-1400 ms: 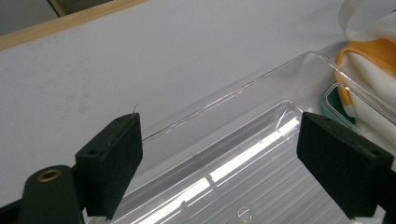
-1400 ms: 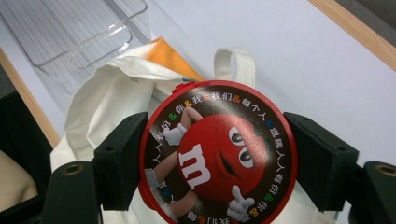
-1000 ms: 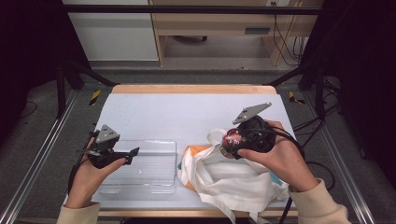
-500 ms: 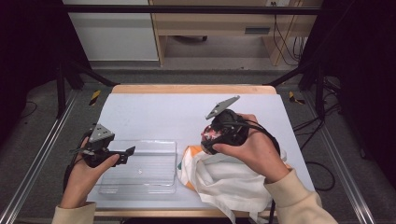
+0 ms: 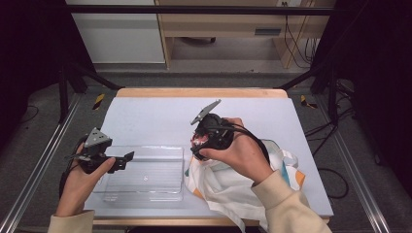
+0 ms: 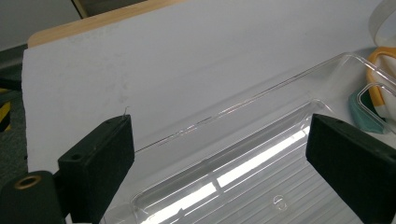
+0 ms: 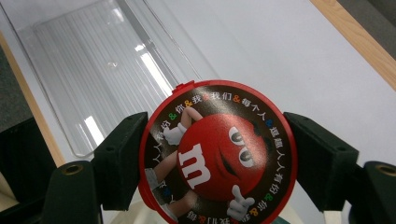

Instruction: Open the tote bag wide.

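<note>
A round red tin (image 7: 217, 158) printed with a red candy figure is clamped by its rim between both black pads of my right gripper (image 7: 217, 151). In the high view that gripper (image 5: 200, 145) hovers just right of a clear plastic tray (image 5: 145, 179), above the edge of a white cloth bag (image 5: 228, 187). My left gripper (image 5: 127, 158) hangs over the tray's left end. Its jaws have just been opening and stand wide in the left gripper view (image 6: 219, 144), with nothing between them and the tray's rim (image 6: 243, 100) below.
The white mat (image 5: 160, 116) covers the table, edged by a wooden strip (image 5: 194, 92) at the back. The bag, trimmed in orange and teal (image 6: 369, 116), lies at the front right beside the tray. Dark frame legs and cables stand around the table.
My right hand has carried the tin leftward from over the bag to the tray's right edge. The left hand has stayed over the tray's left end.
</note>
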Tool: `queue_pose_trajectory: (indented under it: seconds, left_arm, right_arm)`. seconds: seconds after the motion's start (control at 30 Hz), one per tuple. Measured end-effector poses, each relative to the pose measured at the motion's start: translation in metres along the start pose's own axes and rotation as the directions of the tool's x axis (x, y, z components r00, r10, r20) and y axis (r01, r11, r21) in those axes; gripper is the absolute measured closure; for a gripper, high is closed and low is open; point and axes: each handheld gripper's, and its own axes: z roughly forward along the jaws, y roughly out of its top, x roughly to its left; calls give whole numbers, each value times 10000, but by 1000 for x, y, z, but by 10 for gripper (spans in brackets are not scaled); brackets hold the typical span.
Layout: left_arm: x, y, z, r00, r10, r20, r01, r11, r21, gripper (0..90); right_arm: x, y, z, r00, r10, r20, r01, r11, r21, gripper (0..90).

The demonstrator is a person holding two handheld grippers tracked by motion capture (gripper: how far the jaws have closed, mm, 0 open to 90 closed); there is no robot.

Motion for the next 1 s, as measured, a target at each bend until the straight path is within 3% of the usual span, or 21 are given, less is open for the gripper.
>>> queue_pose_trajectory:
  seconds: [0.37,1.0]
  left_arm:
    - [10,-4,-5,9997,-243,0,243,9997,-95,79]
    - [16,-6,-9,9996,-270,-19,270,9996,-17,80]
  right_arm:
    - [7,14,19,9996,-16,-285,14,10000,-75,258]
    - [13,29,32,9990,-56,-451,50,9999,-140,258]
